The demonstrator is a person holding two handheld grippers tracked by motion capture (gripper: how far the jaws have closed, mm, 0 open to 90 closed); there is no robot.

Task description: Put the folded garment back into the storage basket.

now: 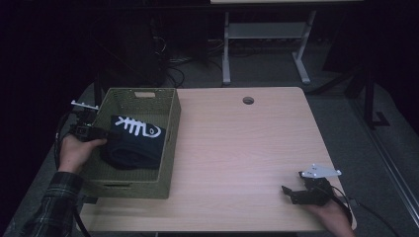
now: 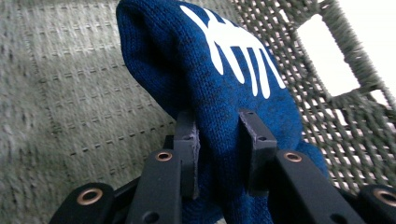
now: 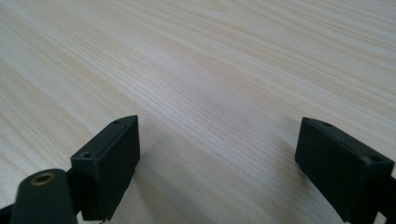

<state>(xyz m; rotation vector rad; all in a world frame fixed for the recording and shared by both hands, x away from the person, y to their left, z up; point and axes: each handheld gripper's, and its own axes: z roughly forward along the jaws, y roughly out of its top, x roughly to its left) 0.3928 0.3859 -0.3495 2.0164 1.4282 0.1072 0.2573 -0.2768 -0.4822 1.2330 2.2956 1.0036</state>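
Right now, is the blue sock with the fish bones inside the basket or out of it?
Inside. The blue sock lies within the woven basket's walls, and the left tool pinches it.

a light wooden table [image 1: 237,148] with a round cable hole [image 1: 248,100] near its far edge carries a woven olive-green basket [image 1: 170,148] on its left side. right of the basket, the pale wood-grain surface lies bare up to the right gripper [image 1: 291,195], which rests near the front right corner.
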